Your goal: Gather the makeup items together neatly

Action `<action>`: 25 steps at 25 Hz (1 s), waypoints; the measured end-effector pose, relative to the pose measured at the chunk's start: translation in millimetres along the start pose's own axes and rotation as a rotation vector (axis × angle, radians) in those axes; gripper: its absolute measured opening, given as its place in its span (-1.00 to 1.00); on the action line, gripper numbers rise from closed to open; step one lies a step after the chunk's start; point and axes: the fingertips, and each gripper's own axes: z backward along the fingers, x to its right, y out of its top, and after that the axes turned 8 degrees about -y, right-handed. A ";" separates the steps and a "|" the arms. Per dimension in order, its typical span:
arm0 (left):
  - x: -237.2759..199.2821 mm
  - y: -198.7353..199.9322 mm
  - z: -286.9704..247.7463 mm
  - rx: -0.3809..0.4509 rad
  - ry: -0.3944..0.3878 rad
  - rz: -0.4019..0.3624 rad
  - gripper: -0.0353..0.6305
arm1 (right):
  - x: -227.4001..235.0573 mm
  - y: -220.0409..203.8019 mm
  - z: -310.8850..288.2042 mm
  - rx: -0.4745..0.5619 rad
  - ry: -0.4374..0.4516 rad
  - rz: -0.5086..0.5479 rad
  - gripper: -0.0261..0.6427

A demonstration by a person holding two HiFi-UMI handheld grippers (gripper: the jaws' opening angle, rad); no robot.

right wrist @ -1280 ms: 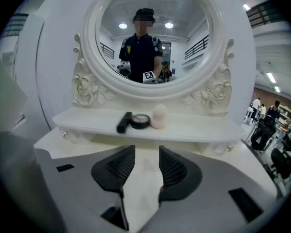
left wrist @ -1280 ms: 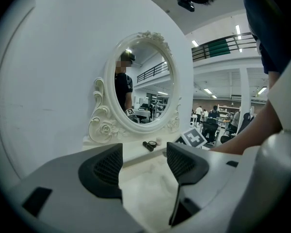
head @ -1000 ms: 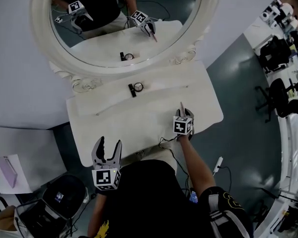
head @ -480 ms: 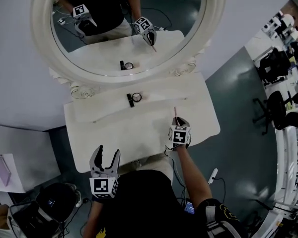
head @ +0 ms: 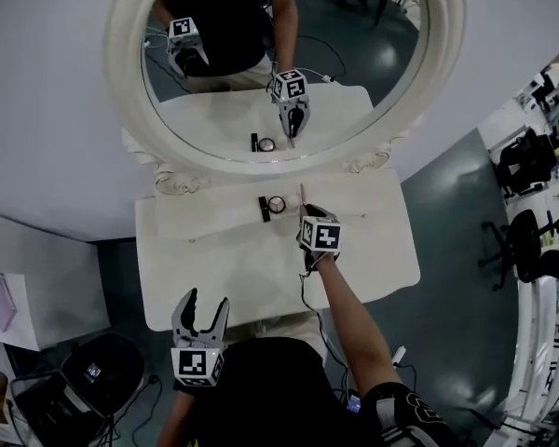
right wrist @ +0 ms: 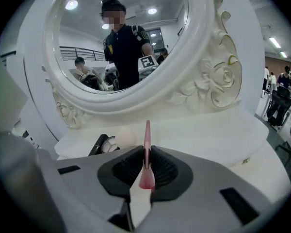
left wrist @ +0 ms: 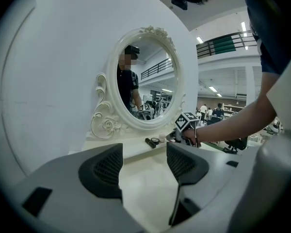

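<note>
Where we hold the stick: right gripper, fingers closed on its thicker lower end, tip up, above the table, just beside the compact and black tube.
Stick, handling: we judge it light, thin, stiff and smooth. It could pivot or slip, so we favour this grip on the thicker end and a gentle set-down.
Left gripper: fingers open, nothing between them, at the table's front edge.
Hidden: we cannot tell brush from pencil. The tip is tiny in the head view, and our right fingers partly cover the compact.
</note>
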 end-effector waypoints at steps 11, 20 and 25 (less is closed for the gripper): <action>-15.0 -3.6 -0.9 -0.005 0.033 0.026 -0.03 | -1.1 6.1 -13.9 -0.003 0.013 -0.014 -0.71; -11.5 12.1 -1.2 0.035 0.012 -0.001 -0.03 | 1.0 14.5 30.8 0.094 0.033 -0.016 -0.70; -9.1 28.0 -0.9 0.097 -0.015 -0.056 -0.07 | -5.1 11.5 112.8 0.200 0.027 0.012 -0.79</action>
